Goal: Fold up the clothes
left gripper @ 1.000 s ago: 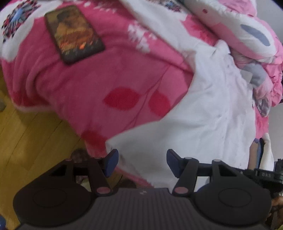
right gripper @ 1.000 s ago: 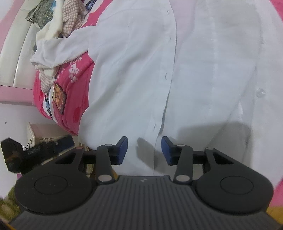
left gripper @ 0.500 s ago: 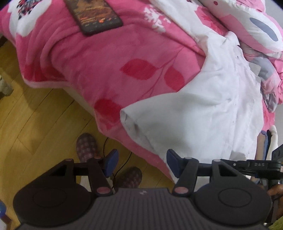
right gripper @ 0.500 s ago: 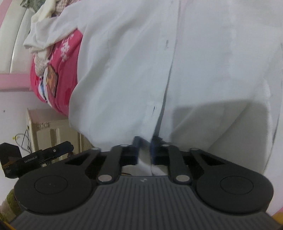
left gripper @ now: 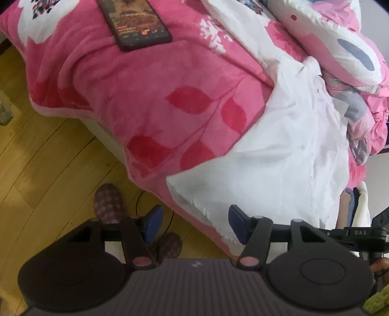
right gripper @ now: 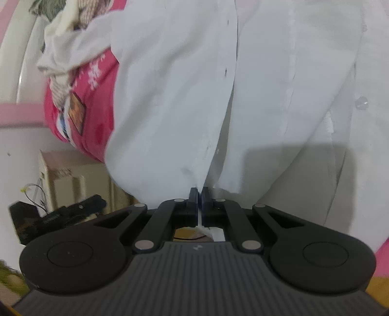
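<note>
A white button-up shirt [right gripper: 175, 102] lies spread over a pink flowered blanket [left gripper: 150, 80] on a bed. My right gripper [right gripper: 199, 194] is shut on the shirt's near hem, where the buttonhole placket ends, and the cloth puckers up into the blue pads. In the left wrist view the shirt [left gripper: 274, 158] hangs over the bed's edge, its lower corner just beyond my left gripper [left gripper: 195, 218]. That gripper is open with nothing between its fingers, held over the floor beside the bed. The right gripper's body [left gripper: 355, 231] shows at the right edge there.
A phone [left gripper: 136, 21] with a lit screen lies on the blanket. Crumpled clothes [right gripper: 63, 41] are heaped by the headboard, and a pink pillow [left gripper: 340, 46] lies beyond the shirt. Two checked slippers [left gripper: 108, 201] and a cable rest on the wooden floor [left gripper: 36, 158]. A cardboard box [right gripper: 70, 177] stands beside the bed.
My right gripper closed on the shirt's hem and the cloth now bunches toward it. The left gripper drew back off the bed, so more floor and the slippers show.
</note>
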Motion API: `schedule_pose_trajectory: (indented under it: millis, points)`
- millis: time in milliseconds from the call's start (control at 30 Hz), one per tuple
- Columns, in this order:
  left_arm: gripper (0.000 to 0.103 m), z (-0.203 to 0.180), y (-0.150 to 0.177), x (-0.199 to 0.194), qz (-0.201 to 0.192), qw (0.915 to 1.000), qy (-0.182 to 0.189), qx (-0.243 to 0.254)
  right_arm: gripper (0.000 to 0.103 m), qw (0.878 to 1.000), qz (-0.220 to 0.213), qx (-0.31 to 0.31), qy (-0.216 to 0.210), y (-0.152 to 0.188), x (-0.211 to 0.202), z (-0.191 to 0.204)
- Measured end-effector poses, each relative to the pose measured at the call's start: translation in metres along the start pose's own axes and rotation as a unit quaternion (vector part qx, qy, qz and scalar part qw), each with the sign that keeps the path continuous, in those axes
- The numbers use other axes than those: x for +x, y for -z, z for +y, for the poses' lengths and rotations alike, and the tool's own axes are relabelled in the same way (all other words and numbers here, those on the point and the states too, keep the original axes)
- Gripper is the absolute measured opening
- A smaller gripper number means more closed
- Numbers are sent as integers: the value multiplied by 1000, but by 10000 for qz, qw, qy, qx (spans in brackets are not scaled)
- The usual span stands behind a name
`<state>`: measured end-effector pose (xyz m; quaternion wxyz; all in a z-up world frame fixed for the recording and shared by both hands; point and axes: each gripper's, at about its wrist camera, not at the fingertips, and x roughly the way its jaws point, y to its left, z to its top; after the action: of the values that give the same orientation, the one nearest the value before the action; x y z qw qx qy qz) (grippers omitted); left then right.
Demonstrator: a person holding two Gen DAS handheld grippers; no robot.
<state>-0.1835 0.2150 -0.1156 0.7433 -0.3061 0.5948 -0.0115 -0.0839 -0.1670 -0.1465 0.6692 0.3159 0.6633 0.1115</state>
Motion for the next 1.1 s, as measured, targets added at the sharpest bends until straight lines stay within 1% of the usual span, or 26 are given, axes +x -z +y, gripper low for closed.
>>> schedule_pose_trajectory:
  millis: [200, 267, 333, 400, 467, 533, 567, 667, 733, 767, 833, 933, 967, 1000, 1067, 1100]
  points:
    - [61, -7, -22, 26, -18, 9977, -17, 679, 1, 9999, 87, -6, 90, -5, 5, 1]
    - [61, -8, -30, 35, -8, 9959, -25, 905, 3, 9999, 4, 61, -90, -8, 1, 3]
    - [61, -12, -37, 38, 29, 9940, 46, 1095, 3, 9988, -128, 116, -457, -9, -4, 10]
    - [61, -13, -39, 41, 111, 9932, 160, 1150, 2, 9964, -254, 231, -771, -9, -9, 12]
    - [60, -13, -40, 45, 204, 9924, 224, 1189, 2, 9964, -298, 369, -709, -8, -10, 9]
    - [60, -15, -40, 48, 286, 9918, 251, 1217, 2, 9954, -313, 682, -595, -5, -8, -1]
    - [60, -16, -39, 50, 327, 9915, 264, 1231, 3, 9934, -333, 911, -613, -4, -8, -8]
    - [60, -17, -39, 51, 392, 9909, 307, 1249, 4, 9860, -366, 1420, -798, 0, -7, -20]
    - [59, -16, -39, 51, 427, 9905, 325, 1262, 5, 9797, -324, 1698, -1018, 5, -3, -25]
    - [59, -16, -39, 50, 444, 9904, 334, 1269, 5, 9783, -273, 1771, -1042, 7, -1, -27]
    - [59, -16, -38, 50, 479, 9900, 352, 1283, 5, 9821, -142, 1647, -899, 9, 6, -25]
    - [57, -15, -38, 49, 531, 9893, 380, 1303, 4, 9899, 160, 1257, -637, 11, 20, -16]
    - [57, -15, -38, 49, 548, 9891, 389, 1309, 2, 9916, 173, 1107, -641, 12, 20, -12]
    - [57, -14, -38, 49, 565, 9889, 398, 1316, 0, 9929, 128, 954, -704, 13, 17, -6]
    - [57, -14, -38, 48, 600, 9884, 416, 1329, 0, 9921, -98, 803, -961, 13, 5, 3]
    - [57, -14, -38, 48, 617, 9882, 425, 1336, 0, 9923, -163, 762, -967, 12, 0, 5]
